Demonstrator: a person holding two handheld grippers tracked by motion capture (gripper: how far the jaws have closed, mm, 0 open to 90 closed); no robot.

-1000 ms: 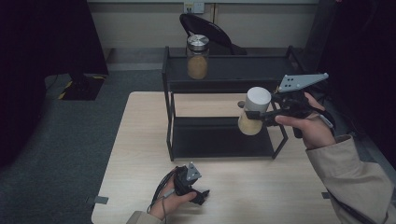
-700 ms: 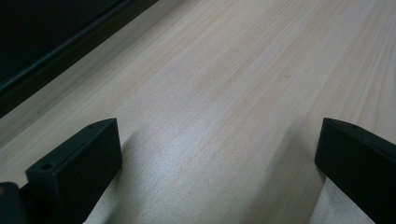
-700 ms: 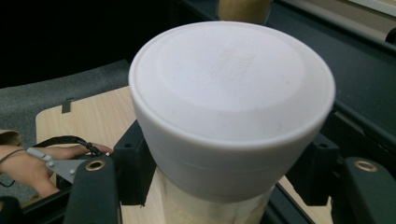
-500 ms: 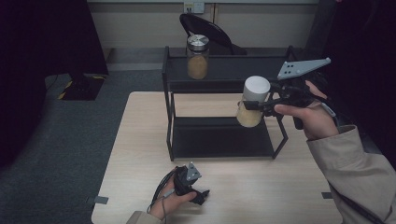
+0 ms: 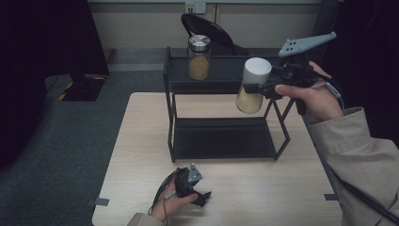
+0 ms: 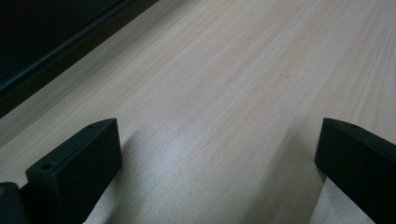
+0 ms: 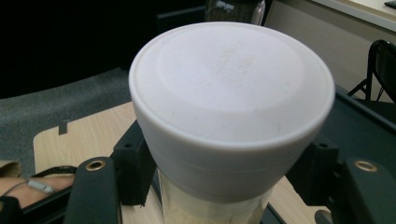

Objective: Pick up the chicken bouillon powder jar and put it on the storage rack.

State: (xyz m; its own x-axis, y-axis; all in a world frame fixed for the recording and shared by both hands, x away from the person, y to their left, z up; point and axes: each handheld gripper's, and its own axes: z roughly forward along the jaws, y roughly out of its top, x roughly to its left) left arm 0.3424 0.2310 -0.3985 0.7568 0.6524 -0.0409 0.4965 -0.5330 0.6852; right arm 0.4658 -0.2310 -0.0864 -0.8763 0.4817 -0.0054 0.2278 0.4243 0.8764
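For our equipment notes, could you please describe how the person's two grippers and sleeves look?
Both grippers are black with two blocky jaws. The right gripper carries a grey three-cornered plate with small holes; the left gripper has a smaller grey plate and a thin dark cable. The sleeves are beige, like a coat's.

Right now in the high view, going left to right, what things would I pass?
Left gripper resting on the table → metal-lidded jar on the rack's top shelf → white-lidded jar held in the air → right gripper → grey three-cornered plate.
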